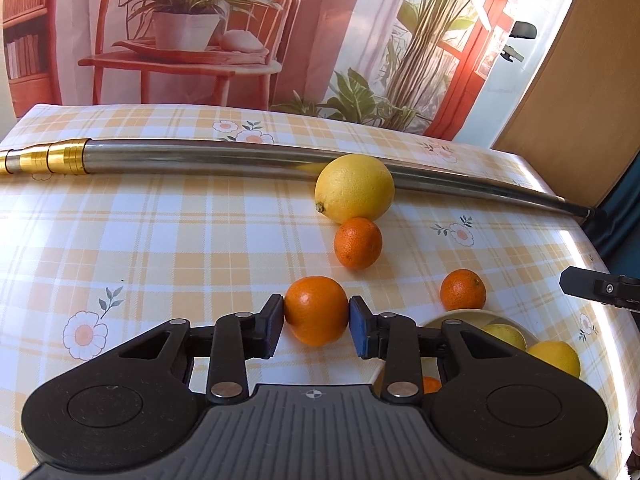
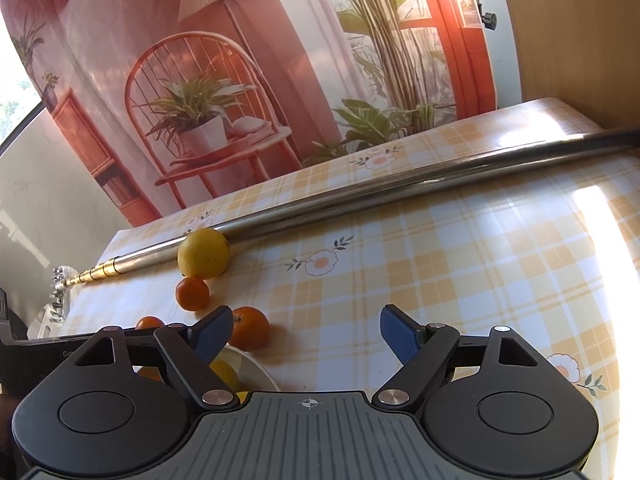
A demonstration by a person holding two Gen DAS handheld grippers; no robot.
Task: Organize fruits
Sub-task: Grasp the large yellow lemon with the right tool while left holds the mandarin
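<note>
my left gripper [image 1: 317,320] is pinching a mandarin [image 1: 316,310] between both pads, dead centre ahead of the tool. main worry: it's round and only caught at the sides, so if i swing fast toward the bowl [image 1: 472,317] just off my right finger it could squirt out and roll into the other mandarin [image 1: 463,289] ahead-right. my right gripper [image 2: 306,334] is spread wide with nothing in it, and its left finger hangs over the bowl, so i might clip it.
</note>
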